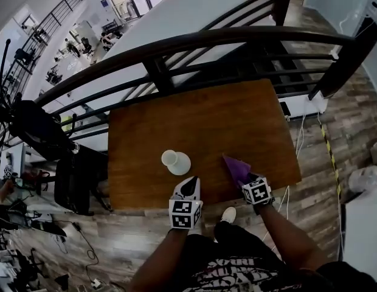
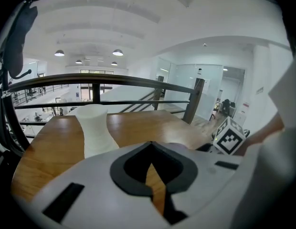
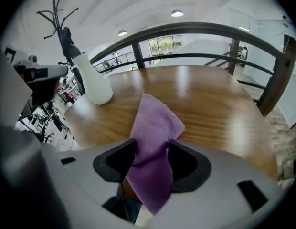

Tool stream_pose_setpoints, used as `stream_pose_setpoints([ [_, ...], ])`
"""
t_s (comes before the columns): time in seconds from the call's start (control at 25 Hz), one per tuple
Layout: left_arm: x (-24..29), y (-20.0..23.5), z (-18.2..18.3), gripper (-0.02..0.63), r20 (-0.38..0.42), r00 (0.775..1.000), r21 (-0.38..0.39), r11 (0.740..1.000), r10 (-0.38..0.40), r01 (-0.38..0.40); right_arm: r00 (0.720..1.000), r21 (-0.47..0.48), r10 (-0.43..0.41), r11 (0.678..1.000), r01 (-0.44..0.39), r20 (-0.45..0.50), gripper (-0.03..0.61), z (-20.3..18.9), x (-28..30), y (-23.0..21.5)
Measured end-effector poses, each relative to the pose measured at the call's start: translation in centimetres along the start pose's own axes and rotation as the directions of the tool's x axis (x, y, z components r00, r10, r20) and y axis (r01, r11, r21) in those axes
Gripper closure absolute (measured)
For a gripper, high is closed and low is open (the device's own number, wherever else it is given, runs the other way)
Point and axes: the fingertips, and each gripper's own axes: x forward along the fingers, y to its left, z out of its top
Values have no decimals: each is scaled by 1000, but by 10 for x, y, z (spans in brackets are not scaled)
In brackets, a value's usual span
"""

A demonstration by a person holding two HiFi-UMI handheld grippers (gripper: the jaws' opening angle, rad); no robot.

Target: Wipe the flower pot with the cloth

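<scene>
A white flower pot (image 1: 176, 162) stands upright near the front edge of the wooden table (image 1: 207, 117). It is also in the left gripper view as the pot (image 2: 94, 128) and in the right gripper view as the pot (image 3: 94, 82). My left gripper (image 1: 190, 185) hovers just in front of the pot, jaws together and nothing held (image 2: 150, 149). A purple cloth (image 1: 235, 166) lies on the table to the right of the pot. My right gripper (image 1: 249, 179) is at its near end. The cloth (image 3: 155, 128) runs between the spread jaws (image 3: 152, 149) and hangs over the table edge.
A dark metal railing (image 1: 194, 44) curves round the table's far and right sides. A black coat rack (image 3: 62, 30) stands to the left. Cables trail over the wood floor (image 1: 310, 157). The person's shoe (image 1: 228, 214) is below the front edge.
</scene>
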Motion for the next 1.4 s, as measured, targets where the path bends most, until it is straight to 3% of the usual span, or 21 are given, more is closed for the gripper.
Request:
stream_pose_setpoints([
  [0.28, -2, 0, 9, 614, 4, 1000, 12, 1000, 11, -11, 999, -59, -24, 998, 22, -34, 381, -2, 16, -6],
  [0.48, -3, -7, 16, 614, 10, 999, 26, 999, -38, 38, 996, -98, -27, 995, 18, -85, 415, -2, 17, -1],
  [0.8, -11, -16, 36, 614, 37, 992, 141, 983, -122, 115, 996, -58, -64, 996, 61, -58, 467, 5, 10, -3],
  [1.12, -37, 6, 105, 614, 172, 973, 169, 978, -155, 126, 992, -26, -56, 998, 60, 114, 468, 102, -16, 12],
  [1.28, -42, 44, 128, 614, 214, 970, 163, 983, -117, 83, 983, -57, -14, 998, 25, 181, 468, 148, -17, 42],
  [1.4, -37, 80, 131, 614, 198, 977, 151, 987, -82, 52, 981, -100, 30, 995, -11, 190, 468, 171, -8, 72],
])
